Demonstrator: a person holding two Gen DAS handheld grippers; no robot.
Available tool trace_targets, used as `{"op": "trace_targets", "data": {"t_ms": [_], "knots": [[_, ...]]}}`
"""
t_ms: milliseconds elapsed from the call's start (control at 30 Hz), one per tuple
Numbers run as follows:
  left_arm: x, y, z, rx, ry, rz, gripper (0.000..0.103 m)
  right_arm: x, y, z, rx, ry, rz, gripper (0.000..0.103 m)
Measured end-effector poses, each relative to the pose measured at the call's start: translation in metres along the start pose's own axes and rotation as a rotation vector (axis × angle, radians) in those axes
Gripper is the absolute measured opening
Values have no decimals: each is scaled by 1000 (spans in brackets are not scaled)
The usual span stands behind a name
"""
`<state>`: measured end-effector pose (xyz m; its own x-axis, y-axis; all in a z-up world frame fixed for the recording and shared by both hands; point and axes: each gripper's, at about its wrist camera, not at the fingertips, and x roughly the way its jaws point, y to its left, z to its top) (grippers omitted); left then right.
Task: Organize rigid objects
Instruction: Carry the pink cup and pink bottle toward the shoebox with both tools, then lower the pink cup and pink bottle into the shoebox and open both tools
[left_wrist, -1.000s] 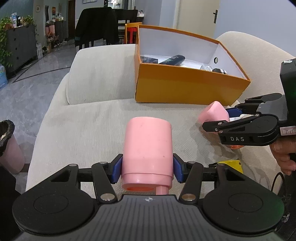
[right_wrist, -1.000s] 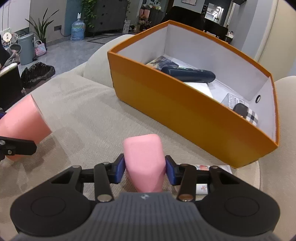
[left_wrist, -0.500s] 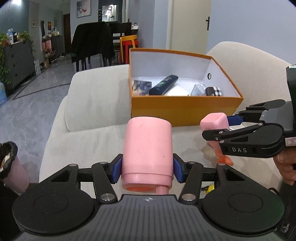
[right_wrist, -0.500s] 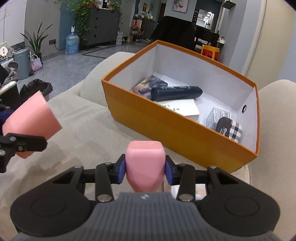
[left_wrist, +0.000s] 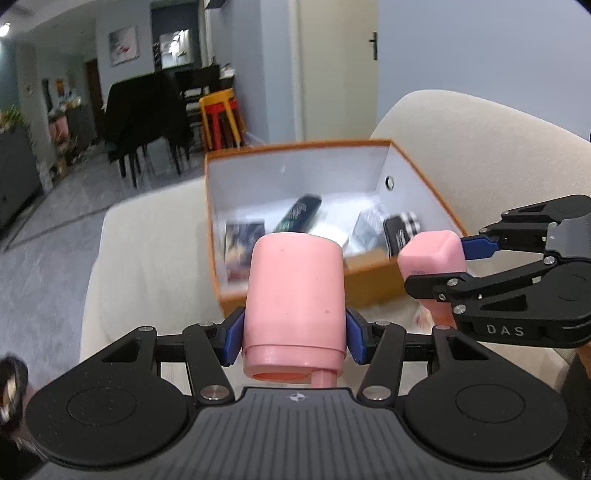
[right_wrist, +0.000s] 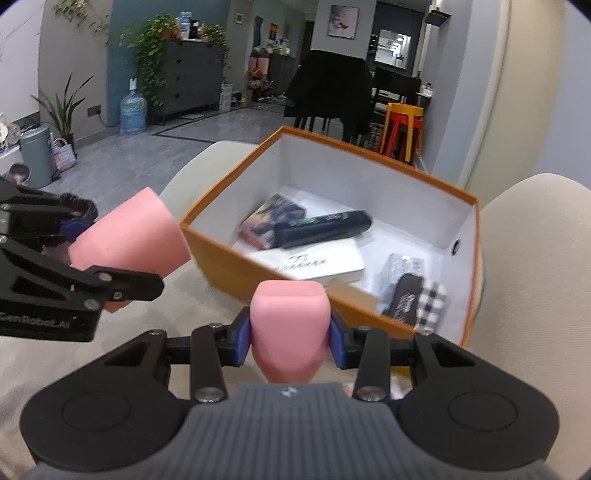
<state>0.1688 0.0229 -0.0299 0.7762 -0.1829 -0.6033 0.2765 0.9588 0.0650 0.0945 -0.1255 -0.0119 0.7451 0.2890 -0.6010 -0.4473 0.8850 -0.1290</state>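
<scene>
STATE: left claw (left_wrist: 294, 341) clamped on pink cup (left_wrist: 295, 295); right claw (right_wrist: 290, 341) clamped on pink block (right_wrist: 289, 325) | CHANGE: I have both lifted higher off sofa (left_wrist: 147, 258), orange box (right_wrist: 236, 258) interior now visible | NEXT: I judge deposit into box.

A: You are lifting both grippers off the sofa (right_wrist: 524, 258); the orange box (left_wrist: 373, 284) is sinking lower in both wrist views, and you are seeing down onto its floor now.

B: And what they carry?

A: Your left gripper (left_wrist: 293, 334) is bringing the pink cup (left_wrist: 295, 295) up in front of the box's near wall. Your right gripper (right_wrist: 290, 338) is raising the pink block (right_wrist: 289, 317) over that wall's edge.
</scene>
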Motion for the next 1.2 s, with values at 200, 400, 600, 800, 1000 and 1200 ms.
{"op": "trace_targets", "data": {"t_ms": [200, 400, 600, 800, 1000, 1200], "knots": [[15, -3, 40, 53, -35, -2, 62, -2, -28, 31, 51, -29, -46, 42], [36, -5, 61, 98, -39, 3, 62, 3, -51, 62, 85, -48, -65, 42], [59, 0, 67, 109, -17, 6, 62, 20, -62, 79, 103, -42, -62, 42], [75, 5, 71, 105, 1, 8, 62, 42, -70, 91, 112, -33, -52, 42], [93, 8, 79, 107, 17, 16, 62, 60, -81, 95, 128, -10, -56, 42], [107, 4, 86, 114, 33, 16, 62, 83, -95, 94, 150, 31, -61, 42]]}}
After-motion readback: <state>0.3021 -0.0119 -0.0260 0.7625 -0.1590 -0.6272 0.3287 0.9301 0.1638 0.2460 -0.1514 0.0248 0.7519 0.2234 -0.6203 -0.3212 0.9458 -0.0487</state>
